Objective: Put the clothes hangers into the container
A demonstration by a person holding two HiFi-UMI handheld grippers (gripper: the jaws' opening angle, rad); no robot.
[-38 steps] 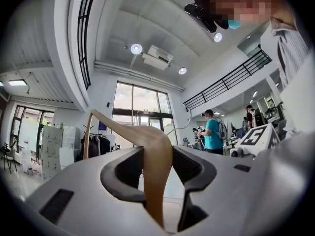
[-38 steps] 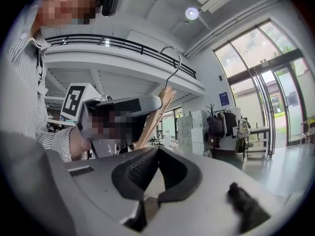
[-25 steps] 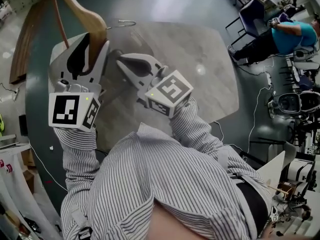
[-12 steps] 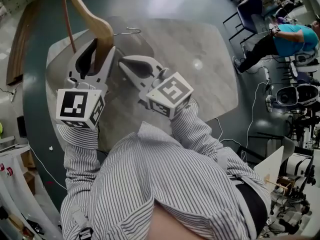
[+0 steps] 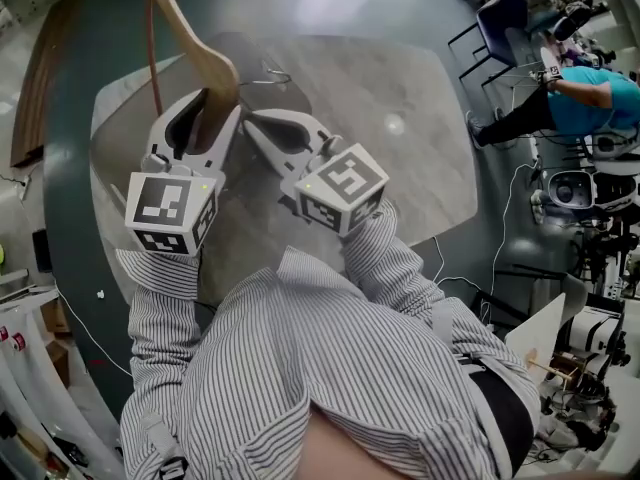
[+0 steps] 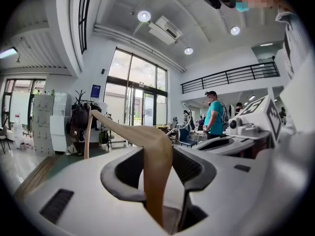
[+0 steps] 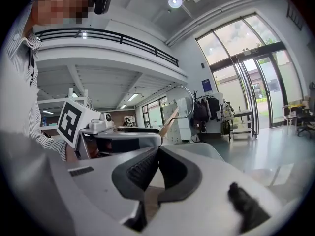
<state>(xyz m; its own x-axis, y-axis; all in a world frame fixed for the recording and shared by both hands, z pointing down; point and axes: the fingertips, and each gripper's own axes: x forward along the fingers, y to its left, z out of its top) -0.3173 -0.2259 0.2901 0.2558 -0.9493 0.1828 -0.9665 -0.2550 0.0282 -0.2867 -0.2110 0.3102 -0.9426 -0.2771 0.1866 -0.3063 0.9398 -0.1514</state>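
A wooden clothes hanger (image 5: 190,38) with a metal hook (image 5: 270,76) hangs over the grey table (image 5: 400,168). My left gripper (image 5: 205,103) is shut on its curved arm near the middle. In the left gripper view the wood (image 6: 156,171) runs down between the jaws, and the other arm (image 6: 113,124) reaches up to the left. My right gripper (image 5: 252,120) sits just right of the left one, shut and empty, with its tips touching (image 7: 158,149). The hanger's hook (image 7: 184,100) shows beyond it. No container is in view.
A long wooden board (image 5: 40,68) lies on the floor at far left. A person in a teal shirt (image 5: 570,83) sits among chairs and equipment at the right. A coat rack (image 6: 81,119) stands in the background of the left gripper view.
My left gripper has sunk and drifted right toward the right gripper, with the hanger still in it. The right gripper has sunk a little.
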